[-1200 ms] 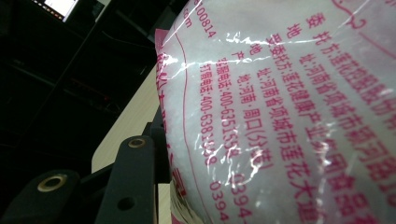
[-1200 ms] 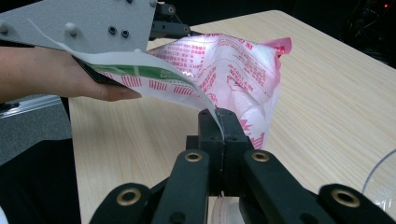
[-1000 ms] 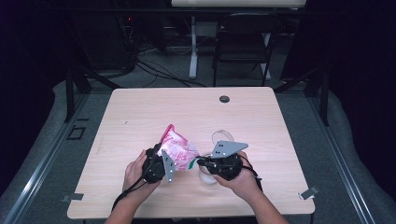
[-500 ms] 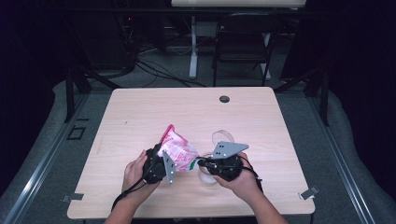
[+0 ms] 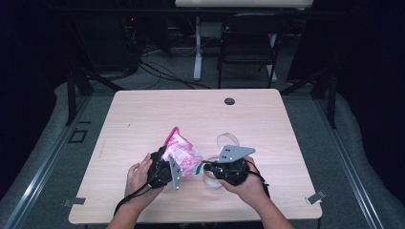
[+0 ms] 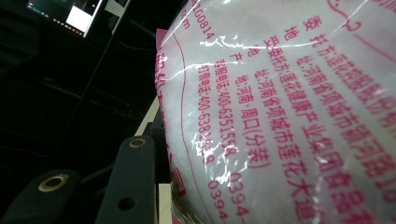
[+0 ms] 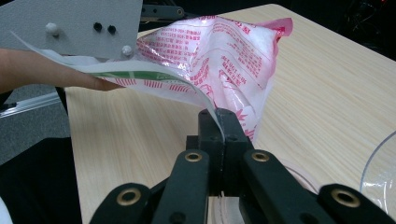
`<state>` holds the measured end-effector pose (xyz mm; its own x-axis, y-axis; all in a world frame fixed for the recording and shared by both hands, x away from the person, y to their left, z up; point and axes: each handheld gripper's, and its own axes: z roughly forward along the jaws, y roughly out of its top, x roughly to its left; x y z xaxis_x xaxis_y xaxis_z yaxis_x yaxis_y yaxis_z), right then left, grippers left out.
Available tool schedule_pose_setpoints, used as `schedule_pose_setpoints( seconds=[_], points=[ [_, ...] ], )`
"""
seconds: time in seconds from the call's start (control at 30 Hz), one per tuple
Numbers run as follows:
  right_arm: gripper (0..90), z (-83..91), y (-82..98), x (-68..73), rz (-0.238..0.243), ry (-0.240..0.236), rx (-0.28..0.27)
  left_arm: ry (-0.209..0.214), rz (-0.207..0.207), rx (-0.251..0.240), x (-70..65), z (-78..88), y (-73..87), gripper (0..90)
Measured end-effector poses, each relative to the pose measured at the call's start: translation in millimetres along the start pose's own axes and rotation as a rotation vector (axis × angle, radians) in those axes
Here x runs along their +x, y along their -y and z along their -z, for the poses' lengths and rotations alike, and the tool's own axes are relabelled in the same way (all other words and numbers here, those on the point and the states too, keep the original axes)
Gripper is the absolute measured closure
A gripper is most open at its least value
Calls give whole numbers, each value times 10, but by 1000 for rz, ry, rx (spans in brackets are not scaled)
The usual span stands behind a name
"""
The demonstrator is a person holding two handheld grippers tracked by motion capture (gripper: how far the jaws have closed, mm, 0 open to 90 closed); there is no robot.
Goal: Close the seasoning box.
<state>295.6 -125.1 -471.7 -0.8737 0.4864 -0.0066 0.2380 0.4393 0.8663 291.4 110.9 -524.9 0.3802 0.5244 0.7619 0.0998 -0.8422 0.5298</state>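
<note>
Low in the right gripper view, the right gripper [image 7: 219, 123] pinches the plastic bag's [image 7: 224, 51] edge. Above centre, the bag bulges between the left gripper's [image 5: 165, 169] jaws, clamped. Pink print reads "400-6351558". A clear bowl [image 5: 228, 140] lies beyond.

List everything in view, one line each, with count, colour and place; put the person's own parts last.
Plastic bag with pink print: one, white and pink, near the table's front, held up between both tongs.
Clear plastic container: one, transparent, on the table under the right tongs.
Clear round lid: one, transparent, on the table just behind the right tongs.
Wooden table: one, light wood, centre.
Round grommet: one, black, table's far edge.
Folding chair: one, black, behind the table.
Left tongs: black, gripping the bag's body.
Right tongs: black, shut on the bag's edge.
Hands: two, bottom.
</note>
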Motion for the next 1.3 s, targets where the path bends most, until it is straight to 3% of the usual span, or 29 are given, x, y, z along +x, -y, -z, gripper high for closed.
schedule_pose_setpoints(
  seconds=[0.27, 0.57, 0.8, 1.07, 1.3],
  points=[
    [900, -2, 1, -2, -2, 1, 1, -12, -30, 15, 26, 19, -27, 599],
    [900, 21, 9, -18, -8, 4, -6, -25, -98, 52, 64, 58, -88, 599],
    [900, 49, 18, -47, -12, 11, -4, -11, -126, 52, 87, 42, -143, 600],
    [900, 85, 50, -85, -18, 17, -4, -31, -180, 47, 123, 45, -242, 600],
    [900, 118, 104, -138, -37, 30, 2, -36, -200, 41, 94, 7, -300, 602]
  ],
)
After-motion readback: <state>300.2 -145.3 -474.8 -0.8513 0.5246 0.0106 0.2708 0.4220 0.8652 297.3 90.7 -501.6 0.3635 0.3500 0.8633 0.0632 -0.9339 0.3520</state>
